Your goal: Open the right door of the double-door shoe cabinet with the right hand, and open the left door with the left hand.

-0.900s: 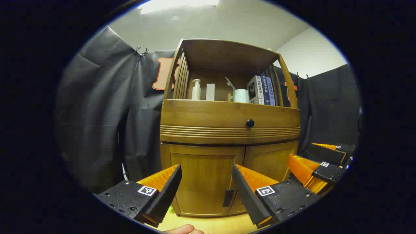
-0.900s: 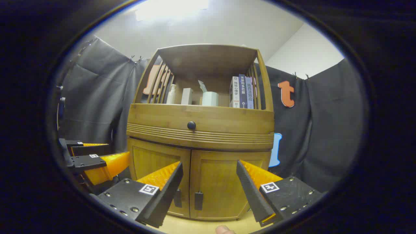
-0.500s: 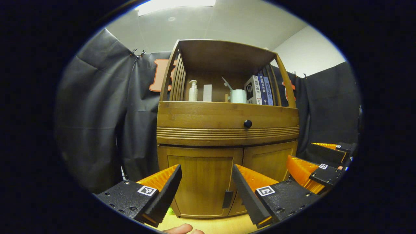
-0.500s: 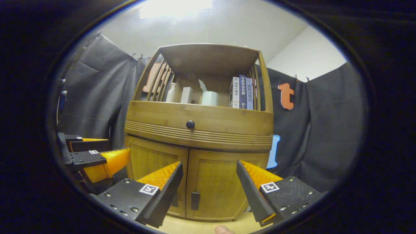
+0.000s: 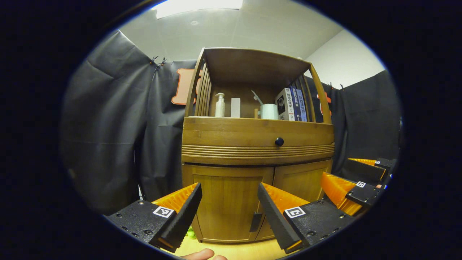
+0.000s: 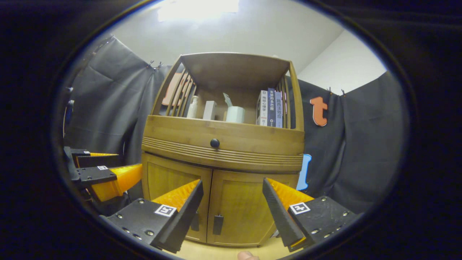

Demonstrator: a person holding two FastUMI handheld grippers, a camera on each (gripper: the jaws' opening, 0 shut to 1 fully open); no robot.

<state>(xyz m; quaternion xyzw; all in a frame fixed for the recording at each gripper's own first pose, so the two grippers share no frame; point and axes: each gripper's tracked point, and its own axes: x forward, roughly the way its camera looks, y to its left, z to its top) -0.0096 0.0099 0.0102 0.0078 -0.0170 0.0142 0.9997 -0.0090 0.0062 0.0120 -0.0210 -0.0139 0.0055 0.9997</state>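
A wooden double-door shoe cabinet [image 5: 256,144] stands at the centre of the left gripper view, both lower doors closed, as two handheld grippers face it from short range. The left gripper [image 5: 227,216], at the bottom of that frame, has its fingers spread wide with nothing between them, framing the left door [image 5: 229,202] and its dark handle [image 5: 256,221] near the central seam. The right door [image 5: 299,184] sits just right of that seam, partly behind the right-hand finger. At the lower right of the same frame the right gripper [image 5: 355,182] is seen from the side, apart from the cabinet (its fingers stand apart there too). In the right gripper view, the right gripper [image 6: 232,215] at the bottom of the frame is likewise wide open and empty, bracketing the right door [image 6: 240,209] and its handle [image 6: 217,224]; the left door [image 6: 173,182] lies to the left of the seam, and the left gripper [image 6: 104,171] shows at the lower left edge. Above the doors runs a drawer front with a round dark knob [image 6: 214,143], and the open shelf at the top of the cabinet holds a pump bottle [image 5: 219,105], a white cup [image 5: 269,111] and upright books [image 5: 292,104]. A fingertip [image 5: 202,255] shows at the bottom edge of the left gripper view, over a pale wooden floor [image 5: 234,249].
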